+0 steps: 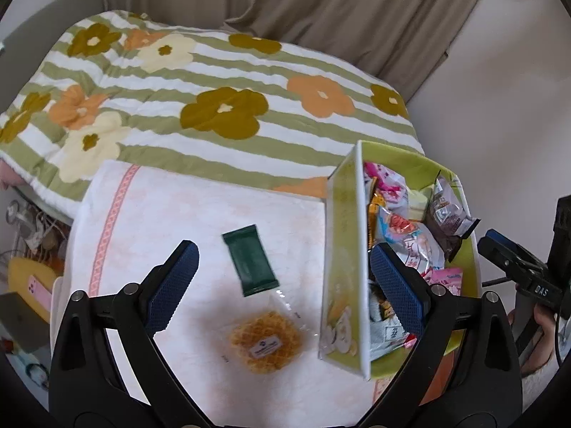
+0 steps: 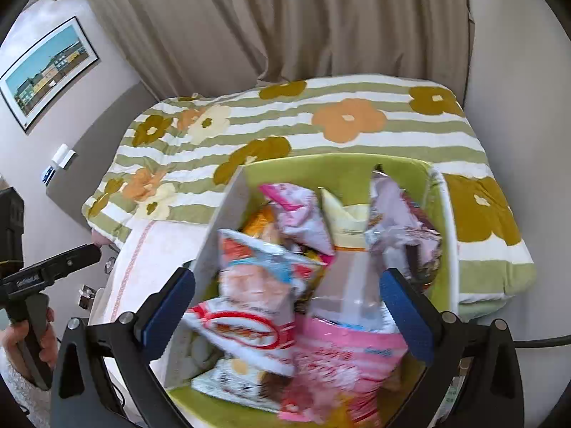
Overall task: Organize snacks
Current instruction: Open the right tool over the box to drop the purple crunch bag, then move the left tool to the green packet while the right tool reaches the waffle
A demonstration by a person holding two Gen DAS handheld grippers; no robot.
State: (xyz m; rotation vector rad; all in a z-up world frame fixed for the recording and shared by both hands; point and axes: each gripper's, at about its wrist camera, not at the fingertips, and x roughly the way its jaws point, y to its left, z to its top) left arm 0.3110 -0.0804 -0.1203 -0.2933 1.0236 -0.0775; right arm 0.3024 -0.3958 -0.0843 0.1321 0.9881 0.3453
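Left hand-held gripper [image 1: 282, 285] is spread wide with nothing in it, hovering over the white-clothed counter [image 1: 171, 207]. Under it sit a dark green wrapped bar [image 1: 249, 260] and, nearer, a clear-bagged golden waffle cookie [image 1: 266, 342], close but not touching. Just right of them is the lime green box [image 1: 342, 249], stuffed with crinkly pink, white and brown snack packets [image 2: 285, 285]. Right hand-held gripper [image 2: 287, 306] is also wide and empty, right above that pile. Floral striped quilt [image 1: 214, 114] lies on the far side.
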